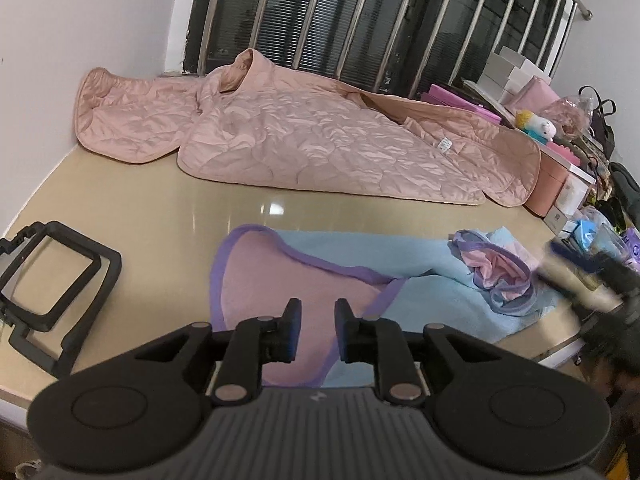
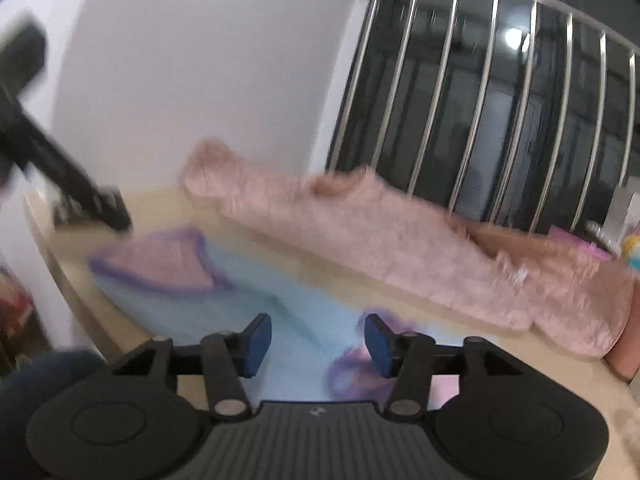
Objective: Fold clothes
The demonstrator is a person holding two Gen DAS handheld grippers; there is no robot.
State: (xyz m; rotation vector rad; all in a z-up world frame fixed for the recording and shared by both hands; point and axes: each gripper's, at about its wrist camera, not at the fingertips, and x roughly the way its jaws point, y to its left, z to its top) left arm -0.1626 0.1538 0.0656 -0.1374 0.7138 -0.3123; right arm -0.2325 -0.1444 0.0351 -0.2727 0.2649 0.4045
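Tools hover spread and empty, left tool (image 1: 316,330) and right tool (image 2: 318,346), above the blue-and-pink garment (image 1: 360,276) on the near surface (image 1: 160,208), its right end bunched, the right view motion-blurred.

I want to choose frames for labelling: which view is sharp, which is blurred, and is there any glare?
Left wrist view: sharp on the pink quilted jacket and left claw; a glare spot shines on the table; only the right claw is smeared. Right wrist view: motion blur everywhere except its own claw; a lamp reflection shows in the window.
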